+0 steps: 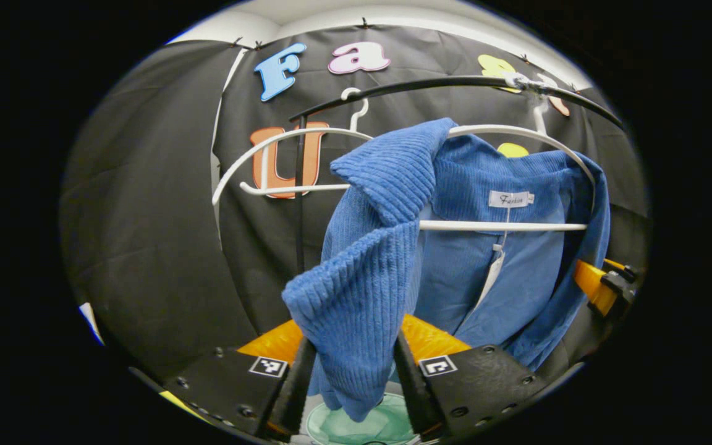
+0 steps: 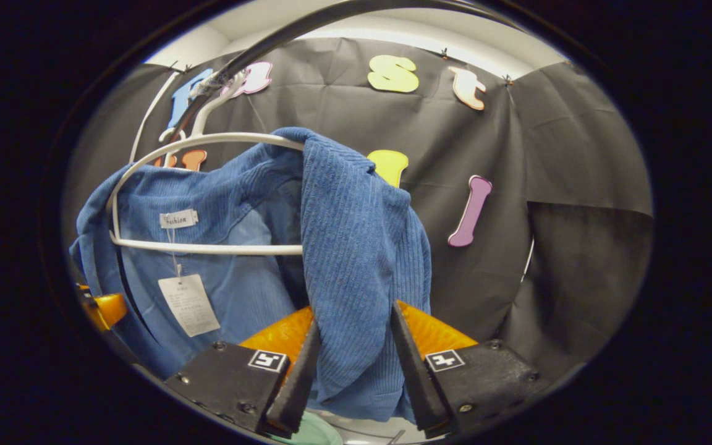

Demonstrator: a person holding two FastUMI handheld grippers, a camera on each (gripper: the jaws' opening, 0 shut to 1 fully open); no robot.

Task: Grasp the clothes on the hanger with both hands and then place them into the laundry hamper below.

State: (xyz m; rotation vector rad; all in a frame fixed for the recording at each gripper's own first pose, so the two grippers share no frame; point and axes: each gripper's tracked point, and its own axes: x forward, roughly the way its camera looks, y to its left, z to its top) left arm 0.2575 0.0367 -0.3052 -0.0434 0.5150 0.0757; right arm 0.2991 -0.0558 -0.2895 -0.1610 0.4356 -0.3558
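Note:
A blue ribbed garment (image 1: pixel 504 272) hangs on a white hanger (image 1: pixel 504 226) from a black rail (image 1: pixel 455 83). In the left gripper view, my left gripper (image 1: pixel 351 371) is shut on the garment's left shoulder fold (image 1: pixel 362 290), which is pulled off the hanger's end. In the right gripper view, my right gripper (image 2: pixel 350 364) is shut on the other shoulder of the garment (image 2: pixel 356 259), still draped over the hanger (image 2: pixel 207 249). The pale green hamper (image 1: pixel 356 426) shows below, between the left fingers. The right gripper (image 1: pixel 603 284) is also seen at the far right of the left gripper view.
A second, bare white hanger (image 1: pixel 282 185) hangs on the rail to the left of the garment. A paper tag (image 2: pixel 188 304) dangles inside the collar. The left gripper (image 2: pixel 99 309) shows at the left edge of the right gripper view. Black cloth walls close in behind.

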